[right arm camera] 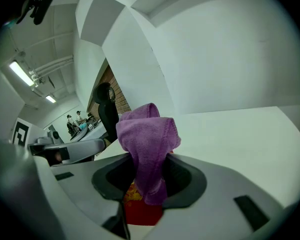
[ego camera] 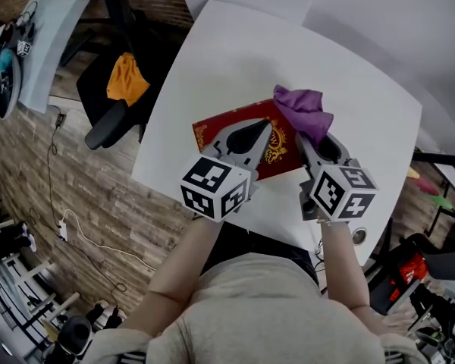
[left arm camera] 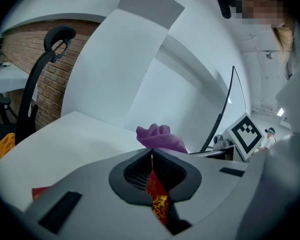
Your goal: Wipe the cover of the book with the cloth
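Head view: the red book (ego camera: 212,133) lies flat on the white table (ego camera: 235,59). The left gripper (ego camera: 267,126) has its jaws pressed together with nothing between them, its tips over the middle of the book's cover. The right gripper (ego camera: 303,139) pinches the purple cloth (ego camera: 303,106), which hangs bunched from its jaws over the book's far right corner and spills past the book's edge.

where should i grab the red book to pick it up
Probably the bare left edge of the red gold-patterned book, coming in low from the left. It lies flat on the white table, so only edges offer a bite; the left tool and the purple cloth in the right tool cover the rest.
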